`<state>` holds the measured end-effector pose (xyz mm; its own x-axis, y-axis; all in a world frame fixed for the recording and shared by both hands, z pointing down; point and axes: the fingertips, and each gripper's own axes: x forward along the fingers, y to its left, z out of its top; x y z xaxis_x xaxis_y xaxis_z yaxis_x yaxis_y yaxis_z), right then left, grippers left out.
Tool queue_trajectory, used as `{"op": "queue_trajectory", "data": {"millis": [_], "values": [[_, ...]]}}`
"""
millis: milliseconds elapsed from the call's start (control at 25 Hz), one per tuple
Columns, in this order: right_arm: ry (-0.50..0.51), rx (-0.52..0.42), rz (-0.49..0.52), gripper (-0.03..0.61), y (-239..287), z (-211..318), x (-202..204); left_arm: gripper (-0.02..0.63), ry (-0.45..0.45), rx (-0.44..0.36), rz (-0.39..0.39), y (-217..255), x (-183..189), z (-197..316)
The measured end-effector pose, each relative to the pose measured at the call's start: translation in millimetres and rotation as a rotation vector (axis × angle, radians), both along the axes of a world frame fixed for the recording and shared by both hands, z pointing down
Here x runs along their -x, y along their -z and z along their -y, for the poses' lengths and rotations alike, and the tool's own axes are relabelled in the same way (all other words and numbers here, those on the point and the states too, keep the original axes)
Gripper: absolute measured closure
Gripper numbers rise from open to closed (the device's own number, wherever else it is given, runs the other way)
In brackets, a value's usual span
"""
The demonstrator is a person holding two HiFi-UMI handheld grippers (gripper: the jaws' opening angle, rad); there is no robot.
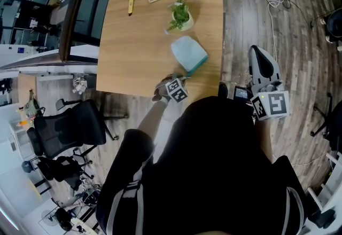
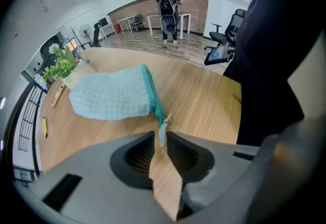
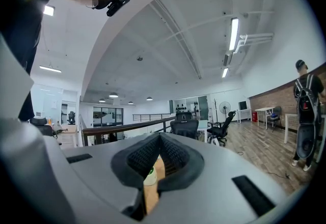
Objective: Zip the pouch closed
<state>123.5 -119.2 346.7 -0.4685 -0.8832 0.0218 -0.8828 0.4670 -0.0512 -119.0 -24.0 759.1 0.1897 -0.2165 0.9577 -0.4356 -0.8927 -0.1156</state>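
On the pale wooden table [image 1: 136,49] lies a light blue checked fabric pouch with a teal zip edge [image 1: 188,53], close to the near edge and just in front of a small potted green plant [image 1: 181,15]. The left gripper [image 2: 161,135] reaches in at the pouch's corner, its jaws pinching the small silvery zipper pull [image 2: 162,127]. The right gripper [image 3: 159,139] is held off to the side of the table, over the plank floor [image 1: 299,41], with its jaws pressed together on nothing.
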Motion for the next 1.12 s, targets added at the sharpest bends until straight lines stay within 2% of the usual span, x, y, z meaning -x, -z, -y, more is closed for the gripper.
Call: {"op": "queue_trajectory", "data": {"millis": [120,240,440,600,800,920,1120], "values": [[0.008,0.008,-0.005,0.566,-1.4,0.1,0.9,0.554,-0.010,0.005,0.013,-3.7,-1.1,-0.2],[0.011,0.008,-0.007,0.566,-1.2,-0.6,1.4,0.598,-0.005,0.013,0.019,-6.5,0.0,-1.5],[0.010,0.009,-0.010,0.566,-1.4,-1.4,-0.2,0.604,0.029,0.035,-0.019,-2.1,-0.2,-2.0],[0.022,0.019,-0.013,0.566,-4.5,-0.2,2.2,0.604,0.060,0.022,-0.099,20.0,-5.0,3.7],[0.065,0.048,-0.022,0.566,-12.7,1.1,10.7,0.604,0.099,-0.066,-0.226,85.0,-14.9,21.2],[0.166,0.061,-0.023,0.566,-16.5,-4.0,28.8,0.604,0.113,-0.142,-0.314,133.8,-21.5,32.2],[0.404,0.109,-0.113,0.566,-37.1,-24.5,78.3,0.604,0.082,-0.286,-0.432,214.1,-39.8,34.0]]}}
